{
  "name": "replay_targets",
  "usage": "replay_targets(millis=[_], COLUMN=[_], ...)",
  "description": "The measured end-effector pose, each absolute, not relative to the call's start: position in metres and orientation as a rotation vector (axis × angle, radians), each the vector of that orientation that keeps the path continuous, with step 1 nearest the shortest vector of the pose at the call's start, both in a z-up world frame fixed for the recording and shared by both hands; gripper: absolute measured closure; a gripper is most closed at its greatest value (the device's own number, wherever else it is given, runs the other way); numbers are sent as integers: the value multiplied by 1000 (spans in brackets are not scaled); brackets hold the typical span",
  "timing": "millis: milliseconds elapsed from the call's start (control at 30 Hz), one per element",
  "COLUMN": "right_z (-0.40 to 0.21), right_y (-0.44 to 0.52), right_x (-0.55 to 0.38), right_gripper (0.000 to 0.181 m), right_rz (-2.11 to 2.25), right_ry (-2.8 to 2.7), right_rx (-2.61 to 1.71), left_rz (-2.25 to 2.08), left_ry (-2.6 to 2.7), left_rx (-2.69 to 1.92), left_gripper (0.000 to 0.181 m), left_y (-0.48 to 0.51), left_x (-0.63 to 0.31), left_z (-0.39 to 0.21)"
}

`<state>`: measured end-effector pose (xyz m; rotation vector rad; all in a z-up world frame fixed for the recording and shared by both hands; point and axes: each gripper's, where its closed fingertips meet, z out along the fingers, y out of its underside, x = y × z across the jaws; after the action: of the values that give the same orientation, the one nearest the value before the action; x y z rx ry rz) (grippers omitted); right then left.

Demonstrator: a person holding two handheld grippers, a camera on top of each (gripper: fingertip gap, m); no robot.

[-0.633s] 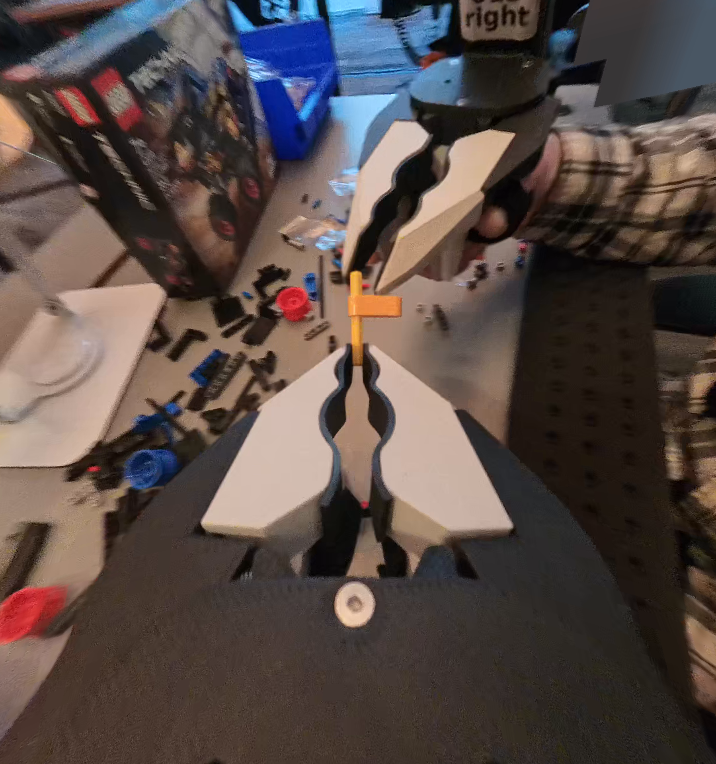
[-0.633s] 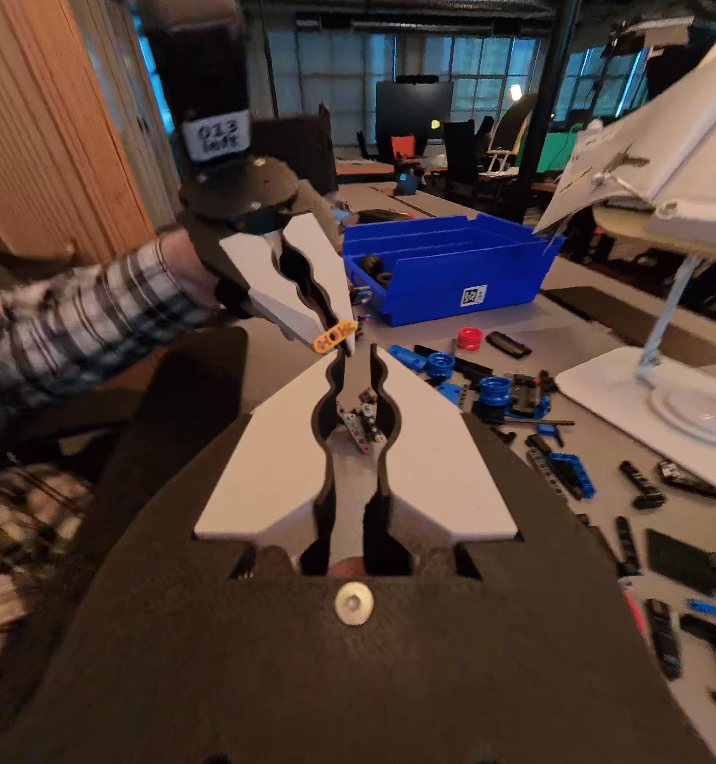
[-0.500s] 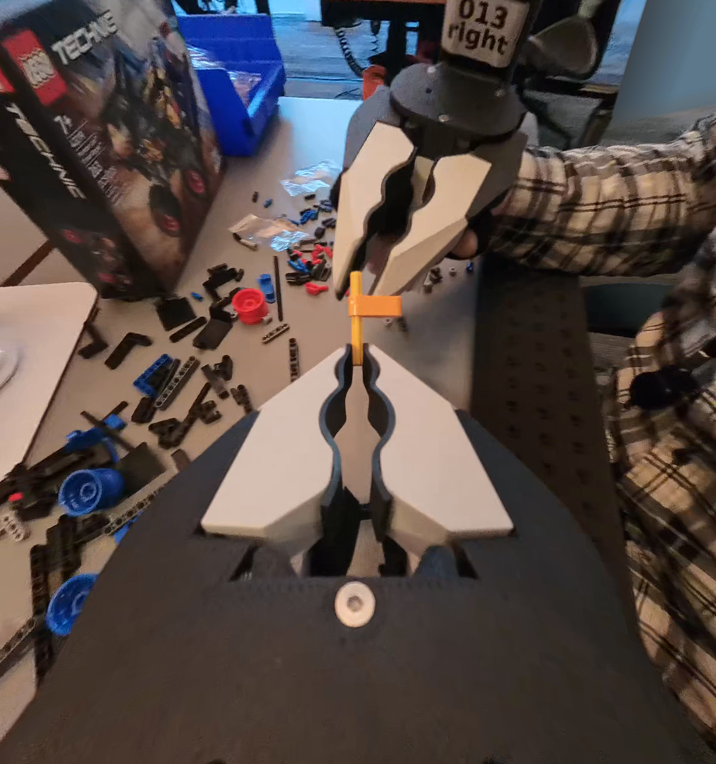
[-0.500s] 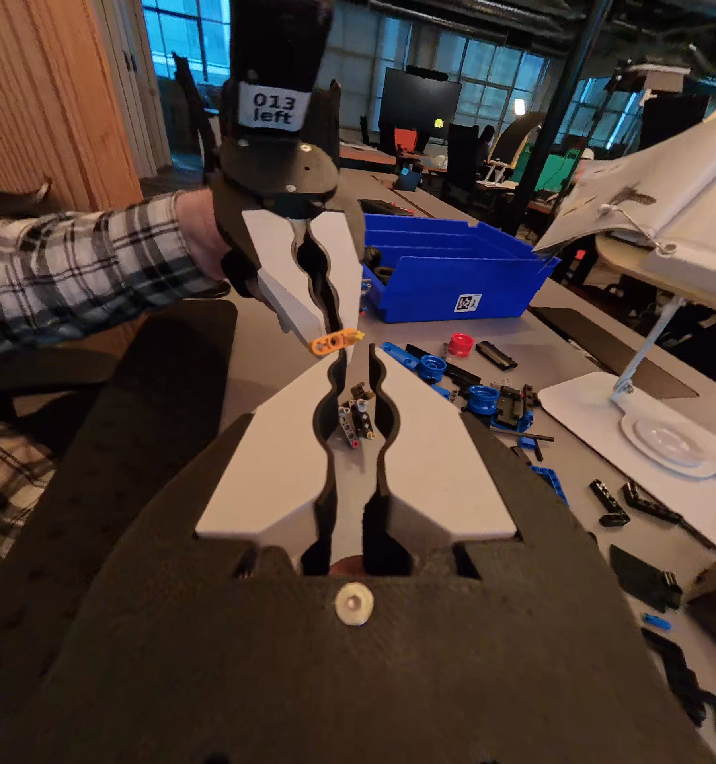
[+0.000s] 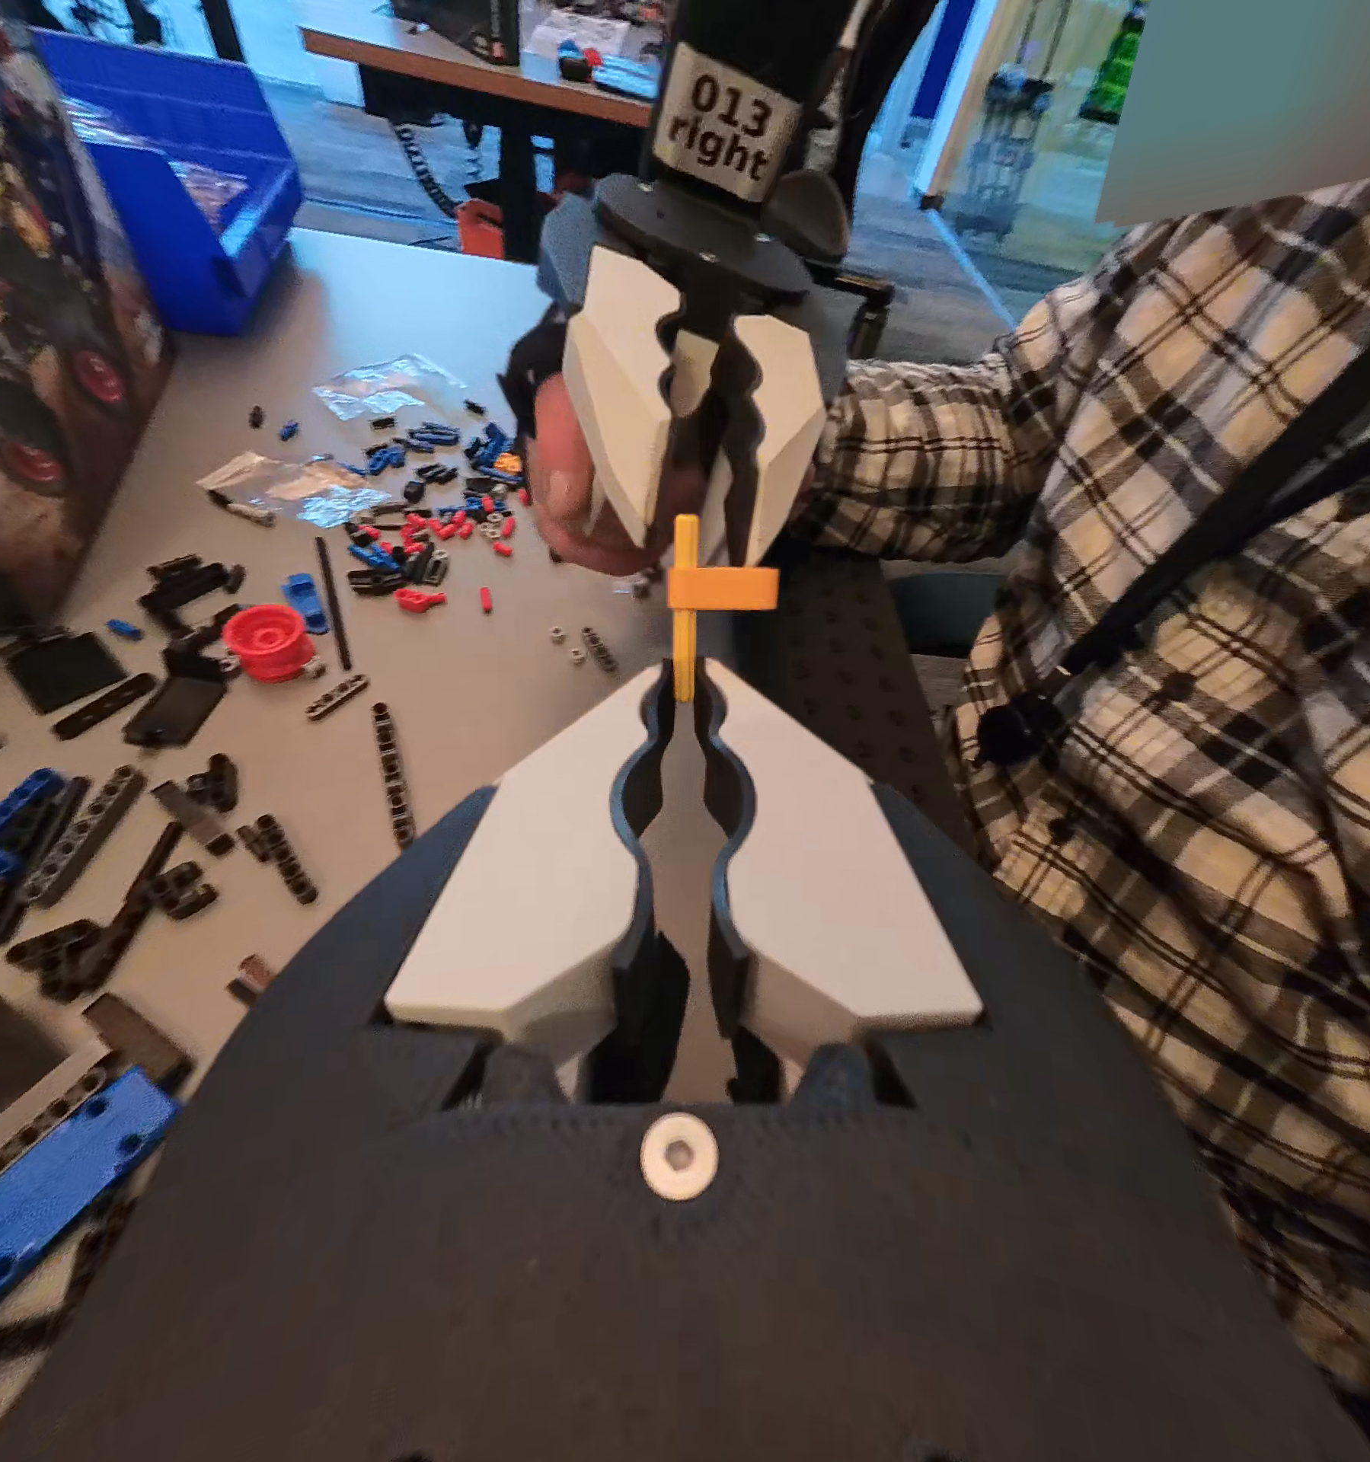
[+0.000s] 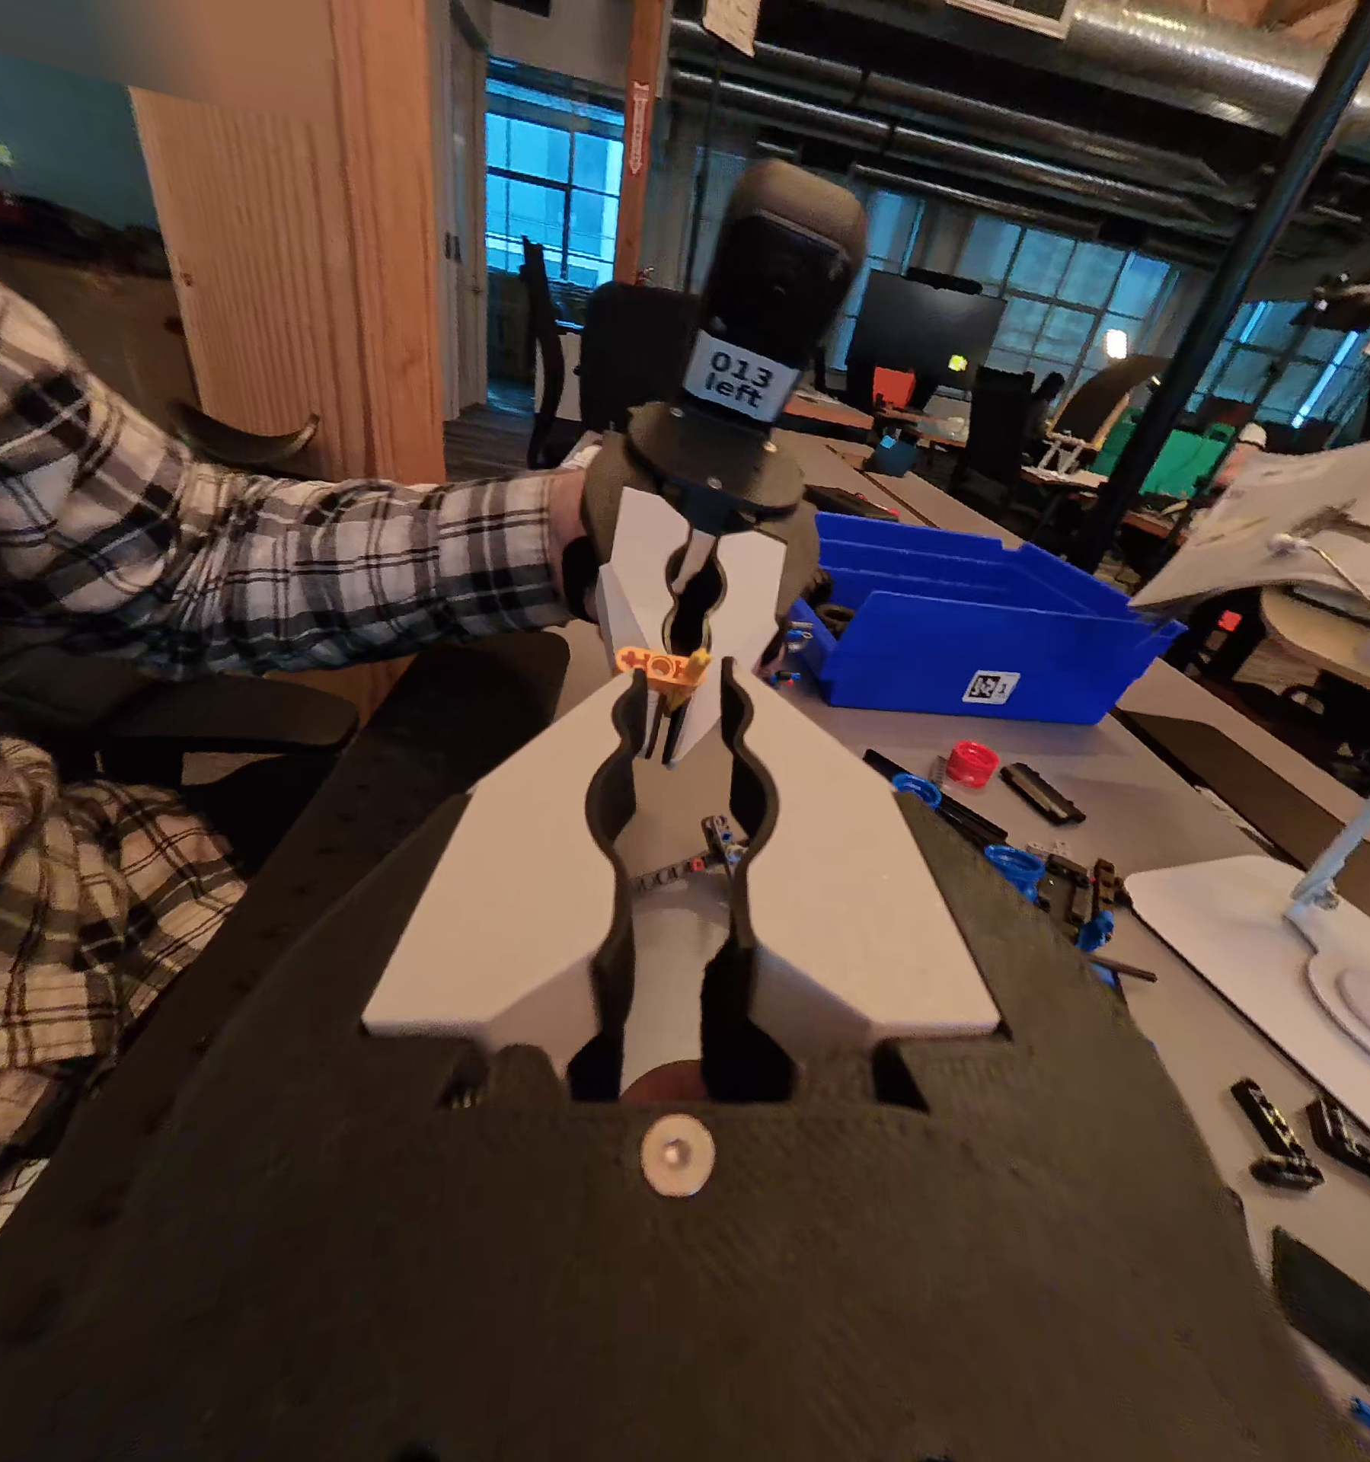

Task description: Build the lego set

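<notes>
Dozens of loose pieces, black, blue and red, lay scattered over the grey worktop (image 5: 444,332), among them a red wheel hub (image 5: 268,642) and crumpled clear bags (image 5: 302,489). A blue bin (image 6: 974,633) stood at the far side, the set's box (image 5: 25,332) stood upright at the left edge of the left wrist view, and a white lamp base (image 6: 1251,941) sat to the right in the right wrist view. Nothing lay between the two tools.

The left tongs (image 5: 685,679) were pinched narrow on the lower end of a yellow axle (image 5: 685,546), held upright above the worktop, with an orange connector (image 5: 725,589) threaded crosswise on it. The right tongs (image 6: 680,687) stood slightly parted and held nothing; their tips sat just beside the axle's upper end, pointing down at it from the opposite side, and whether they touched it could not be told. A plaid sleeve (image 5: 1140,554) ran behind them.

Compared with half a second earlier, the right tongs had swung more squarely over the axle's top, and both tools had lifted farther from the scattered pieces.
</notes>
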<state>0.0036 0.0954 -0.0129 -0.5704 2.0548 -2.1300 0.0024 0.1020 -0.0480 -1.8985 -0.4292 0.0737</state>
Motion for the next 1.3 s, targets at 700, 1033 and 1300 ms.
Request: replay_targets(millis=[700,1033,1300], right_z=[-24,-15,-8], right_y=[102,101,96], right_x=[31,14,-14], right_gripper=[165,171,173], right_rz=[-2081,-2150,-2258], right_ry=[2085,2093,2174], right_rx=[-840,-724,-565], left_rz=[-237,-207,63], left_ry=[-283,-360,-481], left_rx=[-1818,-1703,-1686], left_gripper=[178,173,152], left_y=[127,128,116], left_x=[29,13,-15], left_z=[-51,-41,-42])
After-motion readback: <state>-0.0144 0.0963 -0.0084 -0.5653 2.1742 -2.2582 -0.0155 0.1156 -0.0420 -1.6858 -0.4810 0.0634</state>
